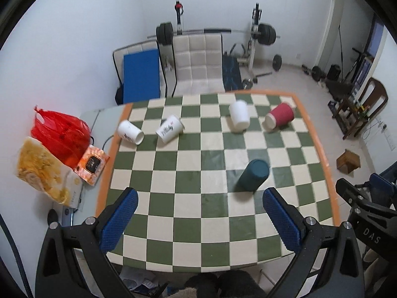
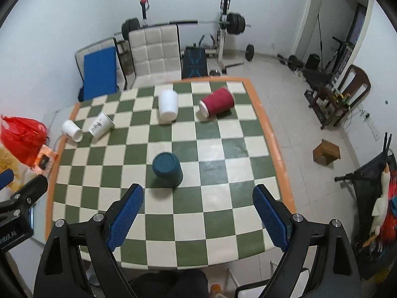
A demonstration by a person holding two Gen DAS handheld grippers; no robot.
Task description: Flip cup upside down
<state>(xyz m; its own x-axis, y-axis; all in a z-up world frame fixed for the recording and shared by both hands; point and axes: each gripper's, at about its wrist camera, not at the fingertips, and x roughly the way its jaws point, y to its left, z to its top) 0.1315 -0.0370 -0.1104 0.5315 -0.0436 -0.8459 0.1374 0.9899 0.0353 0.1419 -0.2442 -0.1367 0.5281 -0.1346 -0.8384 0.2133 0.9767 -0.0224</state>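
Note:
A dark teal cup [image 1: 254, 177] [image 2: 167, 170] stands upside down on the checkered table [image 1: 188, 206] [image 2: 188, 213], near the middle. A red ribbed cup [image 1: 280, 117] [image 2: 218, 101] lies on its side at the far right. A white cup [image 1: 239, 119] [image 2: 168, 108] lies beside it. Two more white cups, one plain [image 1: 130, 132] [image 2: 72, 130] and one printed [image 1: 170, 128] [image 2: 101, 124], lie on their sides at the far left. My left gripper [image 1: 199, 196] and right gripper [image 2: 198, 192] are both open and empty, above the table's near part.
A red plastic bag [image 1: 59, 134] [image 2: 22, 136], snack packets [image 1: 49, 171] and an orange box [image 1: 92, 165] sit left of the table. A chair [image 1: 198, 62] and weight bench stand beyond the far edge. A small wooden box [image 2: 326, 152] is on the floor at the right.

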